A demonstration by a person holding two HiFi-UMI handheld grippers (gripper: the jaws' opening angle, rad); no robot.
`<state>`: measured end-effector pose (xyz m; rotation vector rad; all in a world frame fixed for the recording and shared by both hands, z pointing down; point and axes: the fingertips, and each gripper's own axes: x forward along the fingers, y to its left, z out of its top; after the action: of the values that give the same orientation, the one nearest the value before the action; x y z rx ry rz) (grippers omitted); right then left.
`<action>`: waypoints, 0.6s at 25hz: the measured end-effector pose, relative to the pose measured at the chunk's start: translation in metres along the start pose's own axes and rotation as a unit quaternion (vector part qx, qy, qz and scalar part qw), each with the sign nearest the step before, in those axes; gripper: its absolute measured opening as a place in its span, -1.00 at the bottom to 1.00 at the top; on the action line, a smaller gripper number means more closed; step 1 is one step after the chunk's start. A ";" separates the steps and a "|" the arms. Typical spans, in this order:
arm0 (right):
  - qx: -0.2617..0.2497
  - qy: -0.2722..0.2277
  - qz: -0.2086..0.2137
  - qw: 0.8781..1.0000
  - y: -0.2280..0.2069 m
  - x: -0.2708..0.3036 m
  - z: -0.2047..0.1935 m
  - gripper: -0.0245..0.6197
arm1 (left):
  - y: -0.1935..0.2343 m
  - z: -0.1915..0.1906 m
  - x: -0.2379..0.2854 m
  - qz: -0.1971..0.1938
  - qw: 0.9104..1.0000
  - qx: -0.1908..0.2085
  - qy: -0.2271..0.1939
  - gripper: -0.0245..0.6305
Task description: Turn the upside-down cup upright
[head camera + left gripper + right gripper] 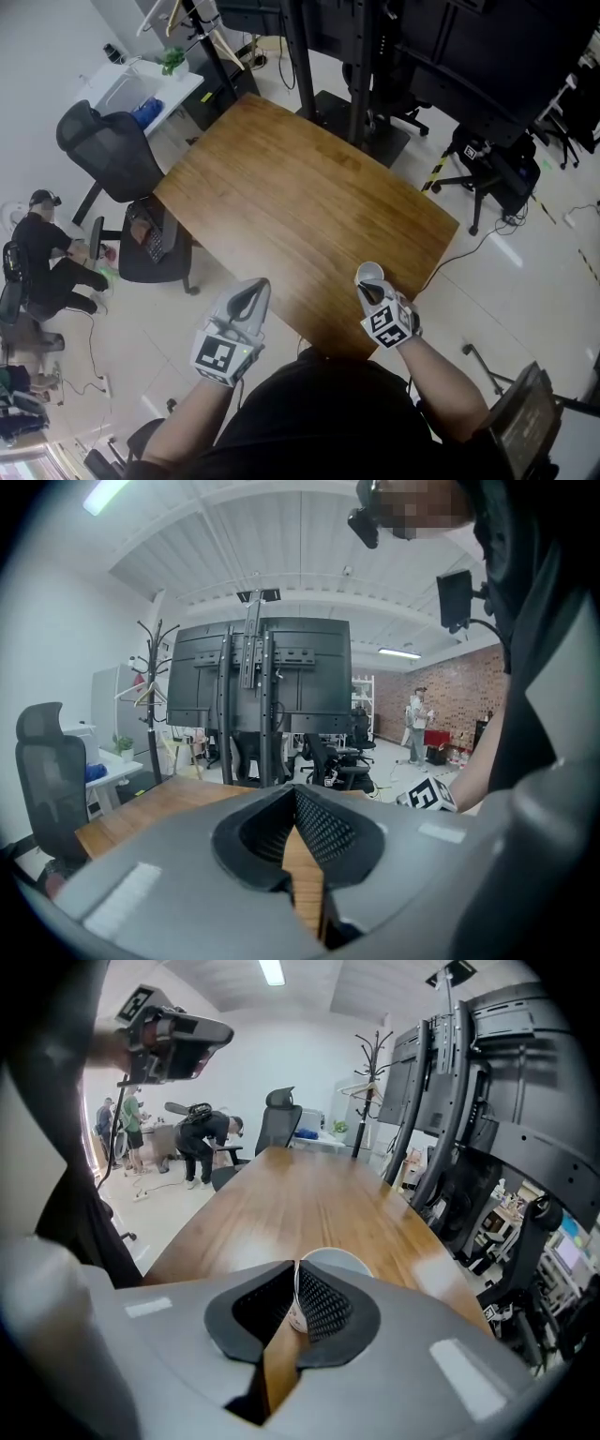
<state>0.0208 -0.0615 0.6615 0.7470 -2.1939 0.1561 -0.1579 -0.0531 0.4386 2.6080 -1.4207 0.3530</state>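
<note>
A white paper cup (pixel 369 273) stands near the front right edge of the wooden table (pixel 281 197), its open mouth facing up. My right gripper (pixel 368 289) is shut on the cup's near wall, one jaw inside the rim and one outside. In the right gripper view the cup (pixel 335 1262) shows just past the right gripper (pixel 296 1274), with the thin rim pinched between the jaws. My left gripper (pixel 255 284) hovers over the table's front edge, to the left of the cup. The left gripper (pixel 294 791) is shut, jaw tips touching, with nothing held.
A black office chair (pixel 108 150) stands at the table's left corner, with a seated person (pixel 47 253) and a white desk (pixel 141 89) beyond it. Black monitor stands (pixel 356 66) rise at the far end. The table's front edge is close under both grippers.
</note>
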 end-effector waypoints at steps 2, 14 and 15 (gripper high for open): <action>0.001 0.001 0.005 1.000 0.006 0.004 -0.001 -0.87 | 0.001 -0.001 -0.002 0.002 1.000 0.001 0.000 -0.93; 0.067 -0.114 -0.020 0.991 -0.007 -0.032 0.031 -0.73 | -0.015 -0.006 0.024 -0.014 1.000 -0.003 -0.001 -0.93; 0.089 -0.137 -0.045 0.986 -0.018 -0.043 0.037 -0.77 | -0.017 -0.005 0.031 -0.004 1.000 -0.002 -0.004 -0.93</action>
<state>0.0286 -0.0694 0.6030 1.0167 -2.4229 0.2179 -0.1281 -0.0679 0.4518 2.6139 -1.4103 0.3387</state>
